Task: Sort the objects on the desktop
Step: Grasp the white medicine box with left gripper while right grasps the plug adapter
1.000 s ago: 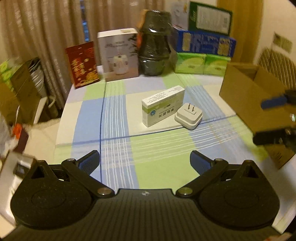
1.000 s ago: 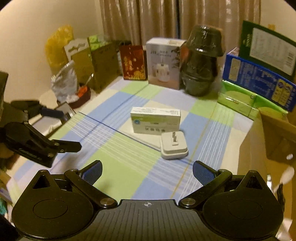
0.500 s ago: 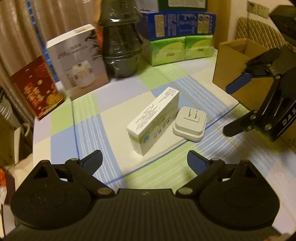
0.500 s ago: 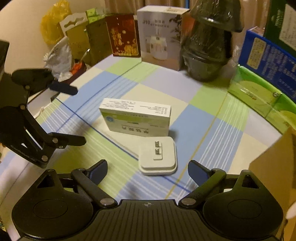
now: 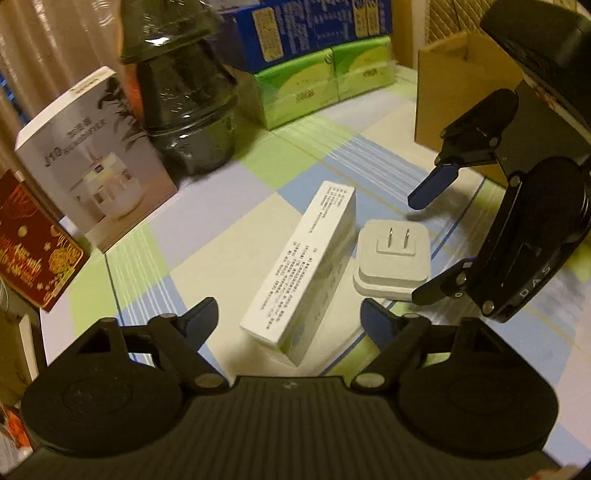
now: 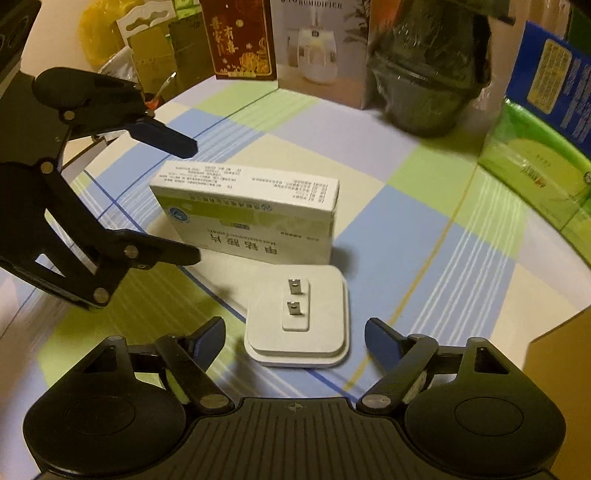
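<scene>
left gripper (image 5: 288,317): jaws closing, apart; near end of the medicine box lies between the two fingertips, pads not pressing on it
left gripper, seen from right wrist view (image 6: 192,199): enters from the left edge; upper finger above the box's far left corner, lower finger at the box's near left corner; contact cannot be told
right gripper (image 6: 295,332): jaws closing, apart; plug adapter lies between the fingertips, gap on both sides, nothing gripped
right gripper, seen from left wrist view (image 5: 421,247): comes in from the right, one finger over the far side of the adapter, the other at its near right corner
medicine box (image 5: 306,266): white and green carton with printed text, standing on a long edge on the tablecloth, just beside the adapter
plug adapter (image 6: 297,317): white, rounded square, lying flat with two metal prongs up, just in front of the box in the right wrist view
tablecloth (image 6: 424,236): checked blue, green and cream
cardboard box (image 5: 458,92): brown, open, at the right side of the table behind the right gripper
back row: humidifier box (image 5: 96,155), red box (image 5: 33,243), dark wrapped object (image 5: 184,92), green packs (image 5: 321,85) with a blue carton (image 5: 306,29) on top
</scene>
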`<state>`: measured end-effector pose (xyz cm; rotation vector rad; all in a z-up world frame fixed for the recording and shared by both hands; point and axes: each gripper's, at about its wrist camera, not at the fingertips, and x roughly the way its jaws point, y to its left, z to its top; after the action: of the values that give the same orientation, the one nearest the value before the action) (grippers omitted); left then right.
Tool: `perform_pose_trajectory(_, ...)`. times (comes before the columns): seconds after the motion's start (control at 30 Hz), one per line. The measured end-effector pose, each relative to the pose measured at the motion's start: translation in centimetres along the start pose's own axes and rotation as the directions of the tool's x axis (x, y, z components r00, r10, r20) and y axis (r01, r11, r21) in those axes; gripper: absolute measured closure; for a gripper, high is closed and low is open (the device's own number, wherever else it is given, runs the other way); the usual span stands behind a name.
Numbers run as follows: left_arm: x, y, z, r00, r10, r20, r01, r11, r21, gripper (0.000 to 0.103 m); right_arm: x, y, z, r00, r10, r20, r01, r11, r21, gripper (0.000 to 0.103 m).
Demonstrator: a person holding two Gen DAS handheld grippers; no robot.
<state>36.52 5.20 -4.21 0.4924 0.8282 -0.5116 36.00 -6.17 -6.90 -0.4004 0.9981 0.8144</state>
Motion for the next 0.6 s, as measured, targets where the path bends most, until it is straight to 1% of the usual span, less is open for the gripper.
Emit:
perform_pose_trajectory(0.07, 0.6, 0.1, 0.2, 1.000, -0.006, -0.013, 0.006, 1.000, 0.011, 0.026, 0.4, 0.1, 0.0, 1.000, -0.002, -0.003, 0.002, 1.000, -0.003, 0.025)
perform_pose_trajectory(0.1, 0.8, 0.1, 0.2, 1.000, -0.012, -0.017, 0.013, 1.000, 0.013, 0.030, 0.6, 0.2, 0.0, 1.000, -0.005, -0.003, 0.005, 1.000, -0.006, 0.027)
perform_pose_trajectory(0.13, 1.1, 0.1, 0.3, 1.000, -0.019, -0.025, 0.019, 1.000, 0.013, 0.035, 0.8, 0.2, 0.0, 1.000, -0.009, -0.001, 0.009, 1.000, -0.006, 0.031)
perform_pose_trajectory(0.17, 1.2, 0.1, 0.4, 0.999, -0.018, -0.030, 0.019, 1.000, 0.013, 0.037, 0.9, 0.2, 0.0, 1.000, -0.013, 0.000, 0.013, 1.000, -0.004, 0.035)
perform_pose_trajectory(0.2, 1.4, 0.1, 0.5, 0.999, -0.021, -0.035, 0.021, 1.000, 0.011, 0.042, 1.1, 0.1, 0.0, 1.000, -0.021, 0.003, 0.021, 1.000, 0.000, 0.040)
perform_pose_trajectory(0.23, 1.4, 0.1, 0.6, 0.999, -0.026, -0.038, 0.027, 1.000, 0.009, 0.047, 1.1, 0.1, 0.1, 1.000, -0.029, 0.011, 0.029, 1.000, 0.006, 0.041)
perform_pose_trajectory(0.33, 1.7, 0.0, 0.8, 0.999, -0.031, -0.045, 0.032, 0.999, 0.009, 0.055, 1.0, 0.2, 0.1, 0.999, -0.030, 0.018, 0.029, 0.999, 0.018, 0.041)
perform_pose_trajectory(0.37, 1.8, 0.0, 0.9, 0.998, -0.035, -0.046, 0.036, 0.999, 0.006, 0.056, 1.0, 0.3, 0.1, 0.999, -0.036, 0.018, 0.035, 0.999, 0.014, 0.041)
perform_pose_trajectory(0.47, 2.0, -0.3, 1.1, 0.997, -0.045, -0.055, 0.046, 0.999, 0.004, 0.068, 0.8, 0.6, -0.2, 0.998, -0.063, 0.015, 0.063, 0.998, 0.015, 0.041)
perform_pose_trajectory(0.53, 2.0, -0.5, 1.1, 0.996, -0.061, -0.061, 0.061, 0.998, -0.004, 0.079, 0.5, 0.6, -0.5, 0.997, -0.080, 0.010, 0.079, 0.996, 0.036, 0.041)
perform_pose_trajectory(0.6, 1.9, -0.8, 1.1, 0.995, -0.058, -0.075, 0.057, 0.998, -0.016, 0.082, 0.1, 0.4, -0.9, 0.996, -0.093, 0.002, 0.092, 0.993, 0.071, 0.041)
